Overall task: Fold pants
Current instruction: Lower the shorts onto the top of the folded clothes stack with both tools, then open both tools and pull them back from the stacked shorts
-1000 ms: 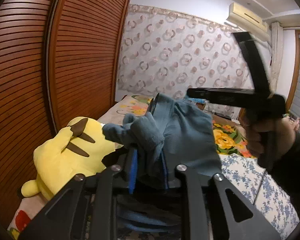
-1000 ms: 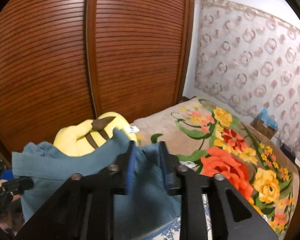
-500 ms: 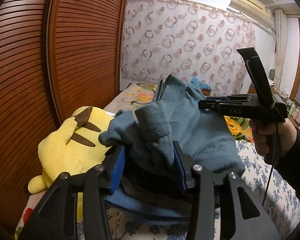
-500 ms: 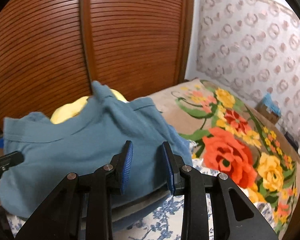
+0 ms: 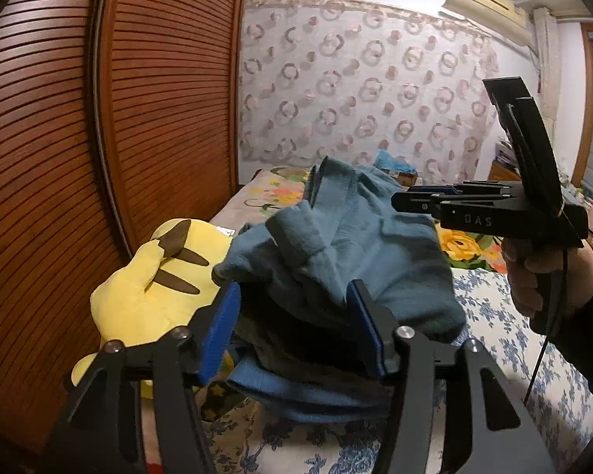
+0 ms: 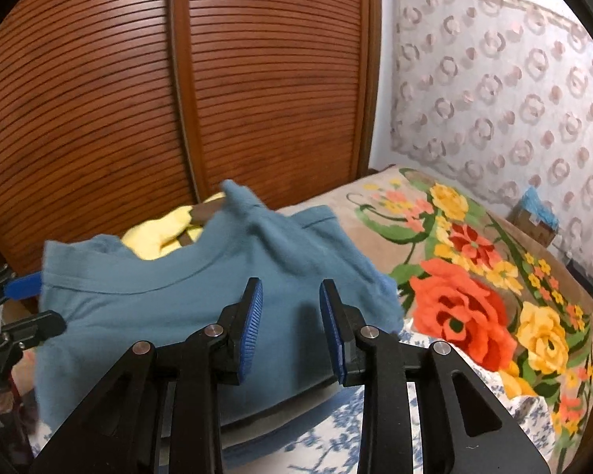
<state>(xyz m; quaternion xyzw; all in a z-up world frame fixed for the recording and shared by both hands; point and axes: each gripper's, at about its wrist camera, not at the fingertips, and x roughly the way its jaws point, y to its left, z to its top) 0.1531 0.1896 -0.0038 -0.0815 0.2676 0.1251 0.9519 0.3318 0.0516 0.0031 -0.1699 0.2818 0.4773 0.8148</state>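
Opening, the left tool (image 5: 292, 324) straddles bunched pants (image 5: 348, 245); the right tool (image 6: 290, 324) hovers released above them.

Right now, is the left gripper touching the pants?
Touching. The left wrist view shows the pants bunched between the left gripper's opening jaws, cloth lying against the right-hand pad; a dark gap shows beside the other pad.

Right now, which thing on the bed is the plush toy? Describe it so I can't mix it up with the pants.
Start at the slatted wooden wardrobe doors; at their foot lies the bed. The plush toy lies at the bed's wardrobe-side edge, partly behind the blue pants. It alone is bright yellow with dark brown stripes.
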